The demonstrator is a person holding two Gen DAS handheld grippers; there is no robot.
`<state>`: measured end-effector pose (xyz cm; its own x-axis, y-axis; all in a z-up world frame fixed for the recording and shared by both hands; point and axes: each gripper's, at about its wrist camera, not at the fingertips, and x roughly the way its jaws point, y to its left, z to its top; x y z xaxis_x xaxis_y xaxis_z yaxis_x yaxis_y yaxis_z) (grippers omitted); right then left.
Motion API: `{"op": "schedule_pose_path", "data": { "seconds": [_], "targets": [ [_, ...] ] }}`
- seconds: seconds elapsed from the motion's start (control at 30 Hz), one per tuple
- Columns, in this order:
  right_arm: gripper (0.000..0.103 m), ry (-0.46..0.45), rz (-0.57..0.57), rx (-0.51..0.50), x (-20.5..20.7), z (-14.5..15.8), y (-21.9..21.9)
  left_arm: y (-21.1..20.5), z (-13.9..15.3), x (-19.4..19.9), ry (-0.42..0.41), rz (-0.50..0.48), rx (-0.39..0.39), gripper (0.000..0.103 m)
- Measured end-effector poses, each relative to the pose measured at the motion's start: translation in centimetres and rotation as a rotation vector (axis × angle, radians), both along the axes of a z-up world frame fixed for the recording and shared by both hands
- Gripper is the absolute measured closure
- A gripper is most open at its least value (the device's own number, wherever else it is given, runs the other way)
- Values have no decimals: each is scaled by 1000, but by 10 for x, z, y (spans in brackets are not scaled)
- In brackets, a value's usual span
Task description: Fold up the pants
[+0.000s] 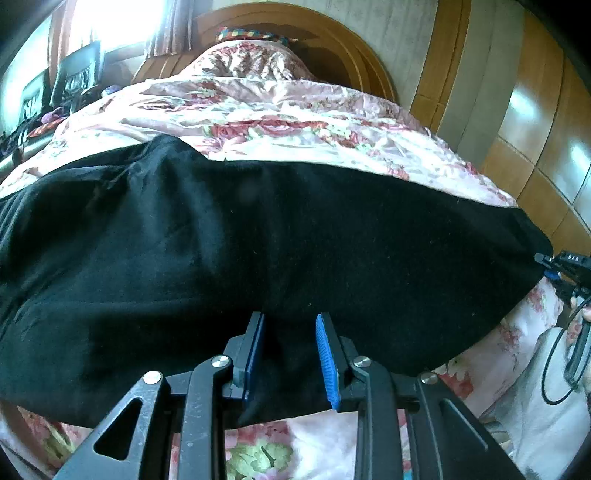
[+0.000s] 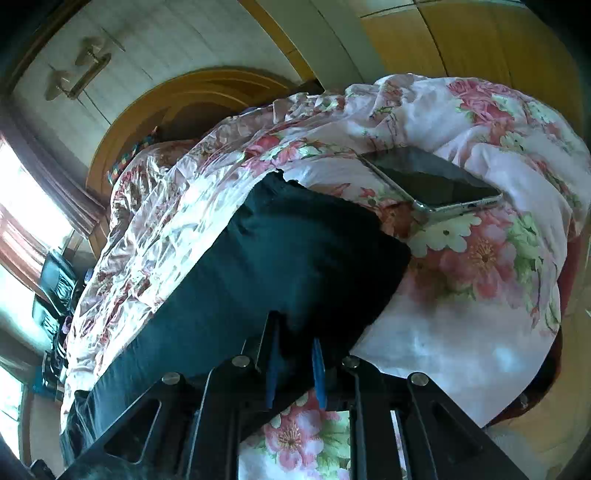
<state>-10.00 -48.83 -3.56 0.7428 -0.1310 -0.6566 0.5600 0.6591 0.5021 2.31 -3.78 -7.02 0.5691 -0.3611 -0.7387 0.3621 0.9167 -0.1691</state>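
Observation:
The black pants (image 1: 258, 240) lie flat across the floral bedspread (image 1: 277, 122), spread from left to right. My left gripper (image 1: 290, 325) sits at the pants' near edge with a fold of black cloth between its blue pads (image 1: 327, 358); the jaws stand a little apart around the cloth. In the right wrist view the pants (image 2: 288, 258) run from lower left to their end at the upper right. My right gripper (image 2: 295, 354) holds the near edge close to that end, its blue pads (image 2: 317, 369) narrowly apart with cloth between them. The right gripper (image 1: 565, 266) also shows at the pants' right end.
A phone (image 2: 432, 181) lies on the bedspread (image 2: 480, 240) just beyond the pants' end. A wooden headboard (image 1: 295, 26) and pillow stand at the far side. A wooden wardrobe (image 1: 543, 122) is to the right. Dark chairs (image 1: 74, 77) stand by the window at left.

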Motion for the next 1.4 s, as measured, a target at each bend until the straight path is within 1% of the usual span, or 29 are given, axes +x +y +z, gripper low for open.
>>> {"op": "schedule_pose_path", "data": {
  "seconds": [0.03, 0.13, 0.23, 0.3, 0.33, 0.37, 0.4, 0.47, 0.5, 0.53, 0.57, 0.63, 0.7, 0.73, 0.87, 1.0, 1.07, 1.1, 1.13, 1.17, 1.2, 1.23, 1.33, 1.4],
  "targets": [
    [92, -6, -1, 0, -1, 1, 0, 0, 2, 0, -8, 1, -5, 75],
    [94, -3, -9, -20, -3, 7, 3, -2, 6, -1, -28, -18, -18, 75],
    [94, 11, -16, -61, -5, 14, 7, -10, -2, -1, -8, -43, 27, 75],
    [93, 62, -22, -29, -1, 5, 3, -14, -6, -1, -13, -51, 56, 75],
    [92, 65, -36, 8, -3, 1, -2, -14, -5, -1, -15, -53, 60, 75],
    [89, 39, -49, 38, -8, 1, -5, -13, -5, -2, -13, -55, 55, 75],
    [83, 21, -63, 46, -13, 3, -7, -12, -5, -3, -10, -56, 46, 75],
    [63, -14, -116, 34, -28, 10, -7, -8, -5, -2, 1, -55, 22, 75],
    [45, -31, -150, 21, -38, 13, -7, -8, -5, -2, 3, -54, 16, 75],
    [42, -44, -164, 21, -43, 14, -7, -7, -5, -2, 3, -53, 14, 75],
    [42, -53, -164, 38, -45, 13, -8, -7, -5, -2, 1, -52, 13, 75],
    [42, -49, -155, 105, -44, 4, -16, -9, -5, -3, -5, -53, 19, 75],
    [42, -50, -137, 161, -39, -5, -22, -9, -4, -4, -10, -54, 20, 75],
    [42, -47, -126, 172, -34, -8, -25, -8, -3, -5, -10, -53, 11, 75],
    [42, -98, -112, 145, -21, -9, -30, -2, 0, -4, -15, -36, -16, 74],
    [42, -117, -106, 144, -12, -13, -30, 1, 1, -4, -24, -18, -13, 74],
    [43, -142, -89, 150, -10, -14, -30, 2, 0, -3, -21, -10, -11, 74],
    [49, -163, -74, 163, -10, -14, -30, 3, 0, -2, -18, -8, -11, 74],
    [67, -173, -64, 174, -8, -14, -30, 3, -1, -2, -17, -7, -11, 74],
    [76, -184, -50, 192, -7, -15, -31, 2, -1, -2, -19, -5, -8, 74],
    [79, -193, -45, 202, -7, -15, -31, 1, 0, -3, -23, -1, -6, 74],
    [80, -204, -44, 202, -7, -15, -31, 0, 1, -3, -31, 5, -4, 74],
    [80, -194, -52, 181, -7, -13, -29, -8, 7, -3, -58, -17, -6, 74],
    [80, -188, -53, 167, -7, -11, -27, -16, 11, 5, -69, -19, 9, 74]
  ]
}}
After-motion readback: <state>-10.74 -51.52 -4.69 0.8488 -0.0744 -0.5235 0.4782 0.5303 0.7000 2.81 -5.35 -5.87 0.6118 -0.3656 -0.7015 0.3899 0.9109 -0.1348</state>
